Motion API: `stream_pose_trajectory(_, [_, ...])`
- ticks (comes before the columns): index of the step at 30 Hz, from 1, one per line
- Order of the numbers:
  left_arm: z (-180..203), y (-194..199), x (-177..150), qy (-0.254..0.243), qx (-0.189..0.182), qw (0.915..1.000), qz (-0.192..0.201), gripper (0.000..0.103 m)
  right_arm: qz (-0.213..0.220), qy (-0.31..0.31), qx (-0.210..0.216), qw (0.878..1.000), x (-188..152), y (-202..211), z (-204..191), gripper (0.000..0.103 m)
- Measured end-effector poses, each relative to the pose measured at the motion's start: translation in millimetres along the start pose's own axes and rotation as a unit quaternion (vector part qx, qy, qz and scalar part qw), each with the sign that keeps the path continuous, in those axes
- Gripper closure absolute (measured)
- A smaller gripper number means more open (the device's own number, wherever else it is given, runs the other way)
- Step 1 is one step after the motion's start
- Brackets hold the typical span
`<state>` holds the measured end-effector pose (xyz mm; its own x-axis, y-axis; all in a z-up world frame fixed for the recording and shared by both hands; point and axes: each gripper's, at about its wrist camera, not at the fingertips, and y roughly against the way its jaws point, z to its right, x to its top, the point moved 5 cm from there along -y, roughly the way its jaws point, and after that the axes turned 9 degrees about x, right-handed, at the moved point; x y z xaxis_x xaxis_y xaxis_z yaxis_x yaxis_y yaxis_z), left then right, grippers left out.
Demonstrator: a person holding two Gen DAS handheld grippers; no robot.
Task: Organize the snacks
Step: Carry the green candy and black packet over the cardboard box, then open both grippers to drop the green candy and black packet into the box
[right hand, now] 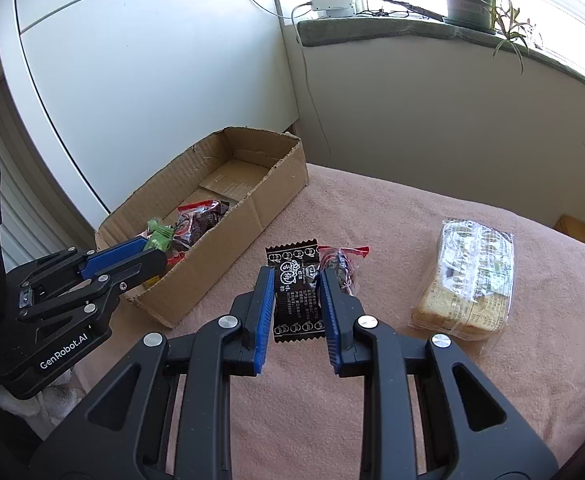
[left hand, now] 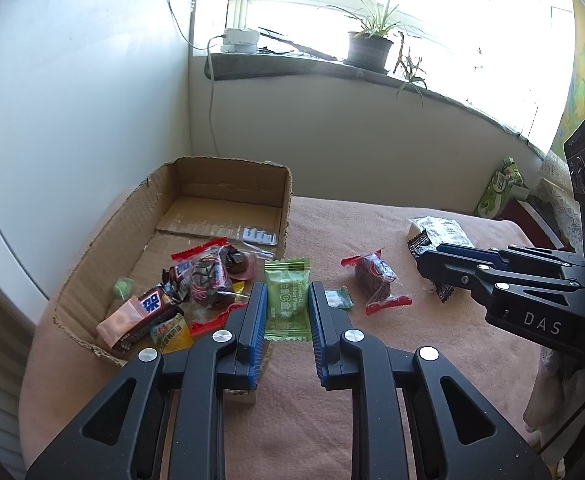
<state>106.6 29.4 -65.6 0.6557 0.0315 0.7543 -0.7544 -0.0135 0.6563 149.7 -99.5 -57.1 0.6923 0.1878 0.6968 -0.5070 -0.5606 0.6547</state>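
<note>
My left gripper (left hand: 287, 292) is shut on a light green snack packet (left hand: 286, 304), held above the near right corner of the cardboard box (left hand: 232, 184). In the right wrist view that gripper (right hand: 158, 252) hangs over the box's near end (right hand: 276, 196) with the green packet (right hand: 159, 237) at its tips. My right gripper (right hand: 296, 280) is shut on a black printed packet (right hand: 295, 296) above the pink cloth. It shows at the right of the left wrist view (left hand: 426, 258), with the black packet (left hand: 420, 242) sticking out. Several wrapped snacks (left hand: 208, 276) lie in the box.
On the pink cloth (left hand: 372, 360) lie a red-ended dark snack (left hand: 374, 276), a small green sachet (left hand: 338, 299) and a clear pack of sliced bread (right hand: 468, 280). A green tissue pack (left hand: 500, 188) stands at the far right. A white panel rises left of the box.
</note>
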Motion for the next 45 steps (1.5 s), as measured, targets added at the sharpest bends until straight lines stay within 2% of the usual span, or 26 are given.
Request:
stream_pose_trajectory(26, [-66.4,-27.8,24.5,0.033,0.042,0.9985,0.003,0.084,-0.007,0.037,0.052,0.998,65.6,-67.8,-52.5,0.079])
stream_pose_trajectory(45, [-84.2,-42.5,27.6,0.049,0.053,0.9974,-0.006,0.084,-0.035,0.042,0.076,0.996,83.3,-120.8,-73.0,0.079])
